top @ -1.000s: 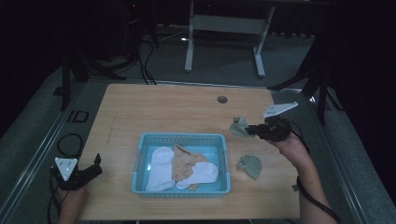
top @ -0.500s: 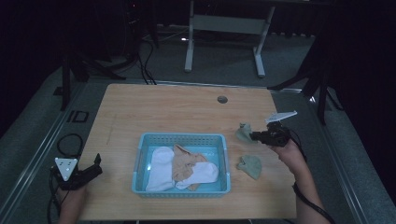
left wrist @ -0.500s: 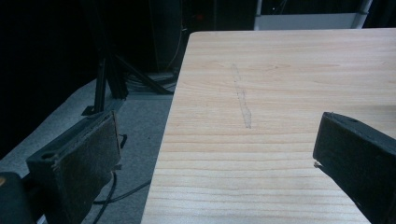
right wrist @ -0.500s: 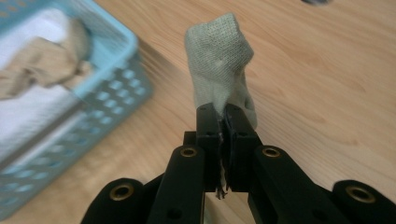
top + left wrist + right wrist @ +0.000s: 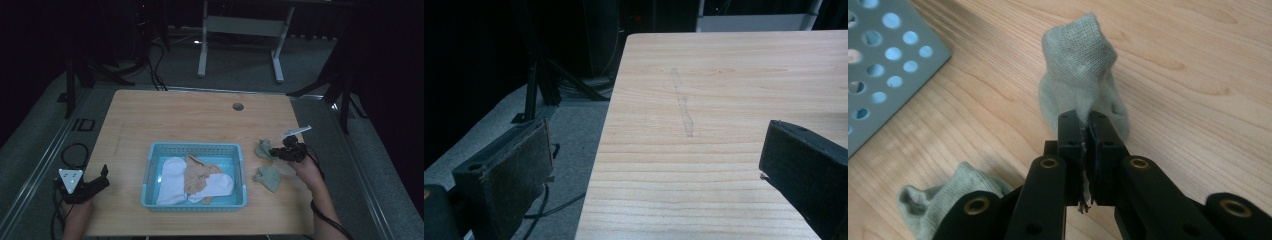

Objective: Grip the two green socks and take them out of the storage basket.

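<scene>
Right gripper (image 5: 1087, 150) is clenched on a grey-green sock (image 5: 1082, 75) whose toe rests on the bench (image 5: 200, 120), just right of the blue basket (image 5: 194, 148); left gripper (image 5: 659, 170) sits released at the bench's left edge. Second grey-green sock (image 5: 269, 177) lies nearby, so pairing or basket loading appears unfinished. No legible writing or brand is visible.

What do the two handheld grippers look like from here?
Both are black. The left gripper carries a grey three-cornered plate and wide flat jaws with worn brownish pads. The right gripper has black linkage arms with brass-coloured pivot rings, and a black cable trails from it.
</scene>
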Demonstrator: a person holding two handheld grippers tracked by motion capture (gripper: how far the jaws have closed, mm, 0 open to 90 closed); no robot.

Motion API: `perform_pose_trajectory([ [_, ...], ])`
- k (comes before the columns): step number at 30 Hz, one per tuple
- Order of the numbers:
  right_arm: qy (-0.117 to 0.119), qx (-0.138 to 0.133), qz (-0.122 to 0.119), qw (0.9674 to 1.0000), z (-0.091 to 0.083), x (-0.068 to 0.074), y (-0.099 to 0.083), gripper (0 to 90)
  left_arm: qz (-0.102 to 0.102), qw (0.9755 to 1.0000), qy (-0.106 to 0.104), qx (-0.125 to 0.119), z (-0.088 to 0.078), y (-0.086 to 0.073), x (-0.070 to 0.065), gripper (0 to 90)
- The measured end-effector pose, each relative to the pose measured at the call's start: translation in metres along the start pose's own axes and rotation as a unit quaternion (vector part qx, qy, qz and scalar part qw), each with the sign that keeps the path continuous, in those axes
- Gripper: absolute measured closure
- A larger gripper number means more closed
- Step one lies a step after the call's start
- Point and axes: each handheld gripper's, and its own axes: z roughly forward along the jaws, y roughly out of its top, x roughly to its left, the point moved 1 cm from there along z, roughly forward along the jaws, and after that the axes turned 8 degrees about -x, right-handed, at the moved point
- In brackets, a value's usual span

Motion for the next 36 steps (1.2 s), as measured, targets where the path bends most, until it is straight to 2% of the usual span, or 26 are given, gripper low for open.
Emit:
perform_pose_trajectory([
  [1, -0.003, 0.0, -0.002, 1.0, -0.001, 0.0, 0.0, 81.6, 0.0, 1.0, 0.0, 0.0, 0.0, 0.0, 0.0, 0.4],
  [5, -0.025, -0.005, -0.001, 0.9997, -0.007, -0.003, 0.001, 56.1, 0.0, 1.0, 0.0, 0.0, 0.0, 0.0, 0.0, 0.4],
  [11, -0.066, -0.023, 0.002, 0.9975, -0.019, -0.007, -0.003, 30.8, -0.001, 1.0, 0.0, 0.0, 0.0, 0.0, 0.0, 0.4],
  [14, -0.087, -0.04, 0.014, 0.9953, -0.025, -0.011, -0.006, 22.6, 0.0, 1.0, 0.0, 0.0, 0.0, 0.0, 0.0, 0.4],
  [17, -0.091, -0.063, 0.028, 0.9935, -0.033, -0.015, -0.01, 18.4, 0.0, 1.0, 0.0, 0.0, 0.0, 0.0, 0.0, 0.4],
  [18, -0.086, -0.071, 0.032, 0.9932, -0.035, -0.017, -0.012, 13.7, 0.0, 1.0, 0.0, 0.0, 0.0, 0.0, 0.0, 0.4],
  [19, -0.082, -0.074, 0.033, 0.9933, -0.037, -0.018, -0.015, 12.6, 0.0, 1.0, 0.0, 0.0, 0.0, 0.0, 0.0, 0.4],
  [22, -0.1, -0.084, 0.021, 0.9912, -0.04, -0.02, -0.022, 11.9, 0.0, 1.0, 0.0, 0.0, 0.0, 0.0, 0.0, 0.4],
  [24, -0.107, -0.099, 0.029, 0.9889, -0.043, -0.022, -0.028, 10.7, 0.0, 1.0, 0.0, 0.0, 0.0, 0.0, 0.0, 0.4],
  [26, -0.128, -0.118, 0.039, 0.984, -0.047, -0.024, -0.035, 10.7, 0.0, 1.0, 0.0, 0.0, 0.0, 0.0, 0.0, 0.4],
  [29, -0.143, -0.138, 0.061, 0.9782, -0.051, -0.028, -0.044, 10.7, 0.0, 1.0, 0.0, 0.0, 0.0, 0.0, 0.0, 0.4],
  [31, -0.151, -0.137, 0.071, 0.9765, -0.051, -0.03, -0.052, 10.7, 0.001, 1.0, 0.0, 0.0, 0.0, 0.0, 0.0, 0.4],
  [32, -0.151, -0.137, 0.071, 0.9765, -0.051, -0.03, -0.052, 10.7, 0.001, 1.0, 0.0, 0.0, 0.0, 0.0, 0.0, 0.4],
  [36, -0.161, -0.125, 0.082, 0.9755, -0.05, -0.033, -0.071, 10.6, 0.001, 1.0, 0.0, 0.0, 0.0, 0.0, 0.0, 0.4],
])
